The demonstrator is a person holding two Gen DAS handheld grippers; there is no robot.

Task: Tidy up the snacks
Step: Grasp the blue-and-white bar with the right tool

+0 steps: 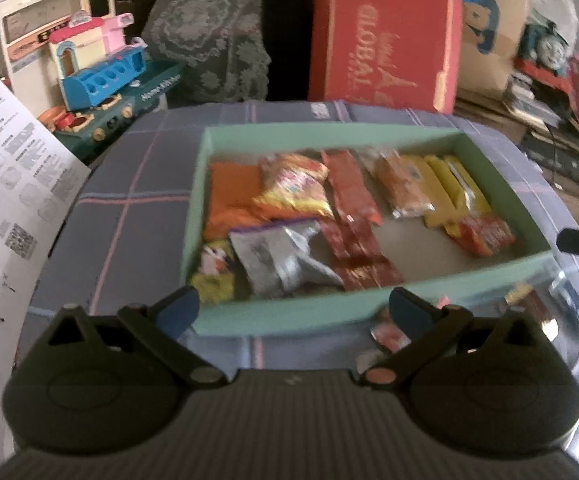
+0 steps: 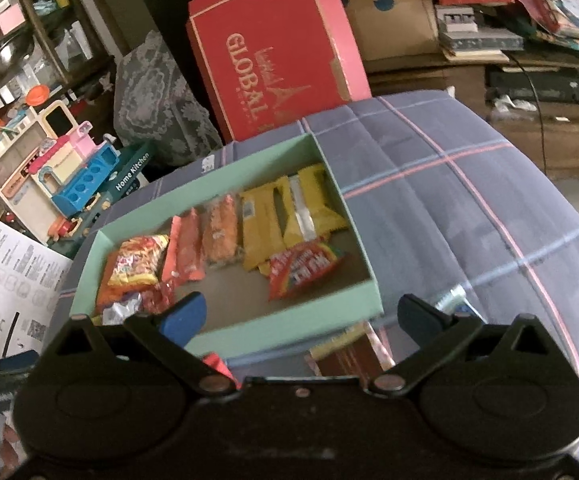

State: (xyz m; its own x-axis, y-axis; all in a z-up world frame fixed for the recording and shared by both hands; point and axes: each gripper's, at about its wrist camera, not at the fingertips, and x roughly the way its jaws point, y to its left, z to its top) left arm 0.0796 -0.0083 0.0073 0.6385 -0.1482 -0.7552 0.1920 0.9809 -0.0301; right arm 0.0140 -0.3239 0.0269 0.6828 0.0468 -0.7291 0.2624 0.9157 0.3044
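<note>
A shallow green box (image 1: pixel 289 316) of snack packets sits on a blue checked cloth (image 1: pixel 137 184) over the tabletop. Inside, yellow bars (image 2: pixel 265 220) lie toward two o'clock, a silver pouch (image 1: pixel 281 256) toward seven o'clock and a red-and-yellow bag (image 1: pixel 293 188) near the middle; their print is too blurred to read. Both the left tongs (image 1: pixel 293 308) and the right tongs (image 2: pixel 301 312) gape wide, holding nothing, just short of the box's near wall. At twelve o'clock stands a red carton (image 2: pixel 269 56) lettered "GLOBAL"; at ten o'clock, a toy set (image 2: pixel 129 176) marked "Home Kitchen".
</note>
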